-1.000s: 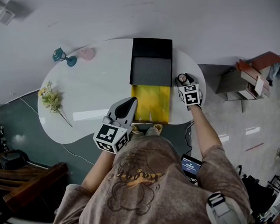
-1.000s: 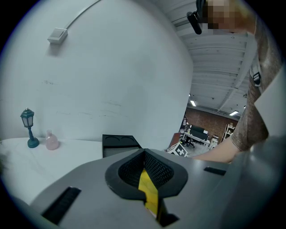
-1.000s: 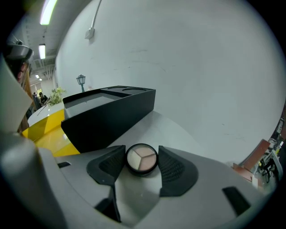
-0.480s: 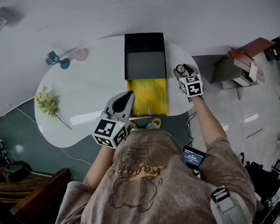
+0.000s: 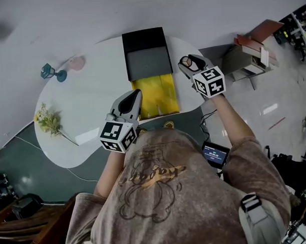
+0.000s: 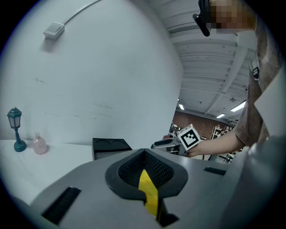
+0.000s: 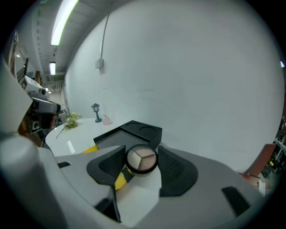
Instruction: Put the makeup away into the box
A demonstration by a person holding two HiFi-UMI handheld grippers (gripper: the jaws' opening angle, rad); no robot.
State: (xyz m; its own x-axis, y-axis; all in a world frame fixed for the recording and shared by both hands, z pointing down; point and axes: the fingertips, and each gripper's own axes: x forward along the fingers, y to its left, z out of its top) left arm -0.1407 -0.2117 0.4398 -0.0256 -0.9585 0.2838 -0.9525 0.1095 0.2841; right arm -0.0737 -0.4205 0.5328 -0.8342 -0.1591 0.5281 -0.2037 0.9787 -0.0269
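One compact (image 7: 142, 162), clamped in right gripper (image 7: 142, 154), partly hides the box (image 7: 136, 130).

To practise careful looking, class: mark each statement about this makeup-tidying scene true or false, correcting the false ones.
1. The right gripper holds a round eyeshadow compact. True.
2. The left gripper holds a brush. False: its jaws are together with nothing between them.
3. The flowers lie inside the black box. False: they lie on the white table, apart from it.
4. A teal lamp stands beside a pink bottle. True.
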